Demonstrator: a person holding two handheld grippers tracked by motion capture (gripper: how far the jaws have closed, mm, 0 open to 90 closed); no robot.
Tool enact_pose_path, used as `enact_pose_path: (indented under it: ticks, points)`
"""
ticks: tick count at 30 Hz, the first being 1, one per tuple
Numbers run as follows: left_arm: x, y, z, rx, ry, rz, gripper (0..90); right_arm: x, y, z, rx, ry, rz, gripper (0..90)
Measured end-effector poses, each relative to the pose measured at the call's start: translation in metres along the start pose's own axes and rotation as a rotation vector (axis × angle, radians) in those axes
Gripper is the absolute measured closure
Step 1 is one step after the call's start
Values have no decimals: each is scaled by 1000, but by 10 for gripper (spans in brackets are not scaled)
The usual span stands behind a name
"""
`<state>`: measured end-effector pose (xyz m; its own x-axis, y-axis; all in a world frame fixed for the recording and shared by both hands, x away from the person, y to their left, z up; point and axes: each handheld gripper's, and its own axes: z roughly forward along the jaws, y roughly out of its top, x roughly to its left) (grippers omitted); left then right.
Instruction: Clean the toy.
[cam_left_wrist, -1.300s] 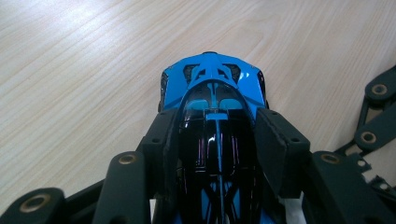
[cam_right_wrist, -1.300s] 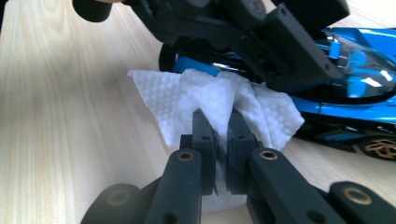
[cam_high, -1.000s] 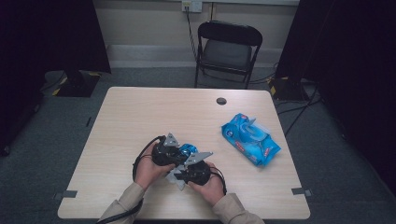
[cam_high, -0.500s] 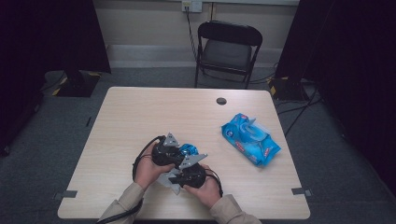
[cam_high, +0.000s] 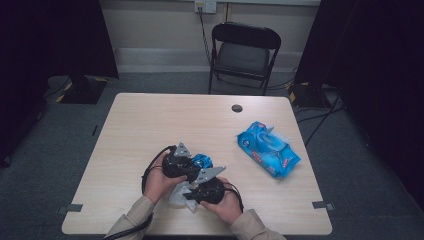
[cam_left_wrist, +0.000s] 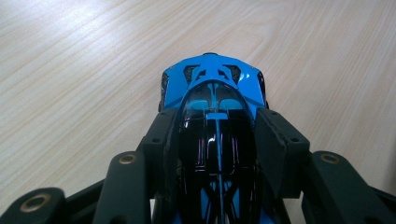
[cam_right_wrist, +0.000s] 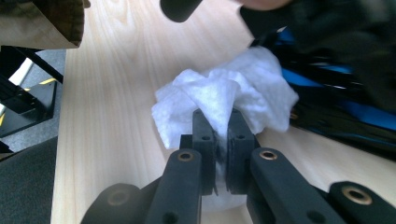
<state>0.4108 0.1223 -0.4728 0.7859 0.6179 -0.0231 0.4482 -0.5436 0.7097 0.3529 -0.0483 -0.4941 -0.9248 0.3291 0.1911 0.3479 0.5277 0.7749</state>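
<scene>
A blue and black toy car (cam_left_wrist: 215, 116) sits between the pads of my left gripper (cam_left_wrist: 218, 140), which is shut on its sides just above the wooden table (cam_left_wrist: 70, 70). In the high view the toy car (cam_high: 202, 161) shows as a blue patch beside the left gripper (cam_high: 192, 167) near the table's front. My right gripper (cam_right_wrist: 216, 135) is shut on a crumpled white wipe (cam_right_wrist: 224, 100), which rests against the car's side (cam_right_wrist: 327, 88). In the high view the right gripper (cam_high: 192, 192) and the wipe (cam_high: 178, 196) lie just in front of the left one.
A blue pack of wipes (cam_high: 267, 148) lies on the right half of the table (cam_high: 150, 120). A small black disc (cam_high: 237, 108) sits near the far edge. A black folding chair (cam_high: 244, 55) stands behind the table.
The right hand and its wipe have shifted slightly toward the left beside the car. The left gripper and the car have stayed put.
</scene>
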Motion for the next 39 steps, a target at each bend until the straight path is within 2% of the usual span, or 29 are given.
enact_pose_path:
  ticks: [10,15,18,19,24,28,30,32,33,36,39]
  points:
    - [0,0,0,5,1,2,514,-21,-4,-37,-47,-57,44,854]
    - [0,1,0,6,1,1,514,-34,-6,-55,-63,-103,63,854]
    - [0,0,0,4,1,2,514,-38,-7,-59,-66,-115,72,854]
    - [0,0,0,6,3,3,514,-44,-8,-63,-69,-134,85,854]
    - [0,0,0,6,3,3,514,-59,-13,-68,-75,-171,118,853]
    - [0,0,0,4,1,3,514,-72,-16,-68,-59,-206,133,853]
    - [0,0,0,4,1,4,514,-79,-18,-67,-42,-231,136,853]
    - [0,0,0,4,1,4,514,-82,-20,-66,-36,-236,146,852]
    - [0,0,0,3,2,3,514,-88,-21,-64,-17,-257,155,852]
    - [0,0,0,3,0,3,514,-93,-23,-59,-12,-265,176,852]
    - [0,0,0,2,0,4,514,-96,-22,-52,8,-288,172,849]
